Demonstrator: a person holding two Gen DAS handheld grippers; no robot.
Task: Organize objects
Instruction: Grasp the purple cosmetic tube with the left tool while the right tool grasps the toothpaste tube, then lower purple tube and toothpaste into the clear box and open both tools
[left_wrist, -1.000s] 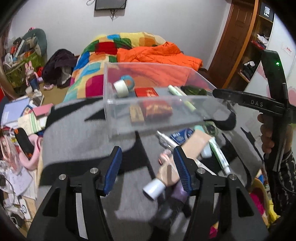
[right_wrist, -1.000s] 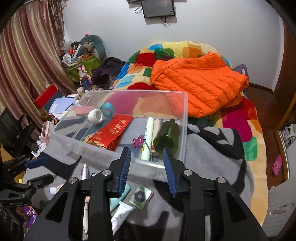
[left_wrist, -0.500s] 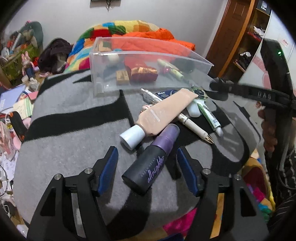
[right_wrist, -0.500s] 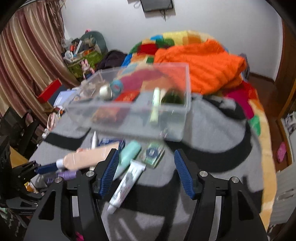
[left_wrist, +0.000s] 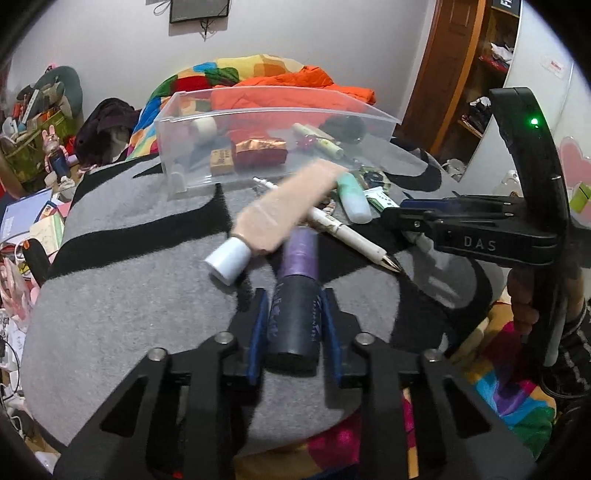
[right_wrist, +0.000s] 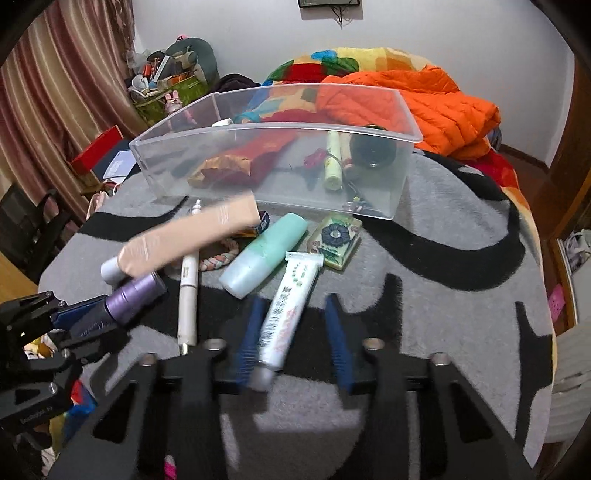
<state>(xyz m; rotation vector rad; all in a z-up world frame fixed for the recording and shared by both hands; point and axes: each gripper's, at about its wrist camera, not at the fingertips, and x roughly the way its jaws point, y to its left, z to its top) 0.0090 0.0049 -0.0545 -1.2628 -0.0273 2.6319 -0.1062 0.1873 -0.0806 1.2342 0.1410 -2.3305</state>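
My left gripper (left_wrist: 293, 306) is shut on a black bottle with a purple cap (left_wrist: 295, 295), which lies on the grey and black blanket (left_wrist: 122, 295). The bottle also shows in the right wrist view (right_wrist: 125, 295). A beige tube with a white cap (left_wrist: 273, 214) leans on the bottle's cap. My right gripper (right_wrist: 295, 306) is open, its fingers on either side of a white toothpaste tube (right_wrist: 288, 314) without touching it. A clear plastic bin (right_wrist: 280, 162) stands behind and holds several items.
A mint tube (right_wrist: 264, 254), a white pen (right_wrist: 188, 295), a flowered small box (right_wrist: 336, 240) and a braided band (right_wrist: 218, 258) lie between the grippers and the bin. An orange jacket (right_wrist: 424, 99) lies on the bed behind. Clutter fills the floor at left.
My left gripper has closed on the purple-capped bottle, which has turned in line with the fingers. My right gripper has moved down and forward so its fingers straddle the toothpaste tube.
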